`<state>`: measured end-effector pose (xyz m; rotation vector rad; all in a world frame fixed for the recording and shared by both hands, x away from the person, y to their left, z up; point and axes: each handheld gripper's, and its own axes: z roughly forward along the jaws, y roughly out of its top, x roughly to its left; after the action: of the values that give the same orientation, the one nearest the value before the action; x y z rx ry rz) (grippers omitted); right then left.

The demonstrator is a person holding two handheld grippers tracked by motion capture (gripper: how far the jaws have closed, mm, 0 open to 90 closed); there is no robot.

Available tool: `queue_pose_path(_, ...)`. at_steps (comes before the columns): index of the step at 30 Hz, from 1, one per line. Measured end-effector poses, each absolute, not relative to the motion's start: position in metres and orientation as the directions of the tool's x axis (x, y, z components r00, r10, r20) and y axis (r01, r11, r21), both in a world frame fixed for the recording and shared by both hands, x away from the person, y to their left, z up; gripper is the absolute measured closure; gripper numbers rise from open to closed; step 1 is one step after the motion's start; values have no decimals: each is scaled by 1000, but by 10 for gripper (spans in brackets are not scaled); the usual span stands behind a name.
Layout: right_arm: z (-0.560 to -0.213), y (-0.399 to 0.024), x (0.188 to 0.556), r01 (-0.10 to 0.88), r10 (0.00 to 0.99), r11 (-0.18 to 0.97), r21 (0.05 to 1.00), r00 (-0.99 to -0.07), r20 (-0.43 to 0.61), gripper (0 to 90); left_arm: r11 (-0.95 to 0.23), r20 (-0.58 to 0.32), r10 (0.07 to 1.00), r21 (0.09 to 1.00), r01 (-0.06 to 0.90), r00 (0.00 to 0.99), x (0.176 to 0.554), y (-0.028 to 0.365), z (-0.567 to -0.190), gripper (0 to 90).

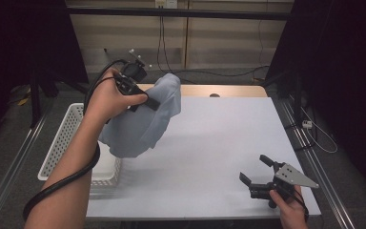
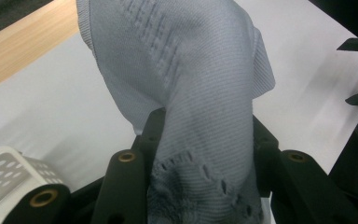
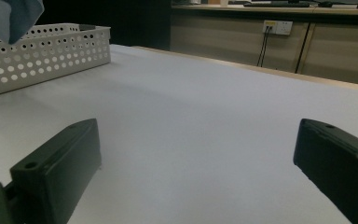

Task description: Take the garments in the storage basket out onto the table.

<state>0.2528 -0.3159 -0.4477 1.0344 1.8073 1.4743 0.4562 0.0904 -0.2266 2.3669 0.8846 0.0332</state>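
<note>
left gripper [image 1: 145, 98] clamped on grey knit cloth [image 1: 145, 119], fabric bunched between its jaws and hanging above white basket [image 1: 66, 138], right gripper [image 1: 259, 171] gaped wide over table [image 1: 219, 143]

Even overhead light on the pale worktop [image 1: 219, 143], black surroundings at 3 and 9 o'clock, soft shadow under the lifted grey cloth [image 1: 143, 119], near tool parts blurred, slight softness throughout, no glare
</note>
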Motion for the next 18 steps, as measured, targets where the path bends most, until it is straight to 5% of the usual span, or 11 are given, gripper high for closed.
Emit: queue_pose_path(18, -449, -315, 253, 210, 846, 89, 974, -531, 37, 4, -594, -201, 578, 561, 577, 791, 452, 73, -253, 589)
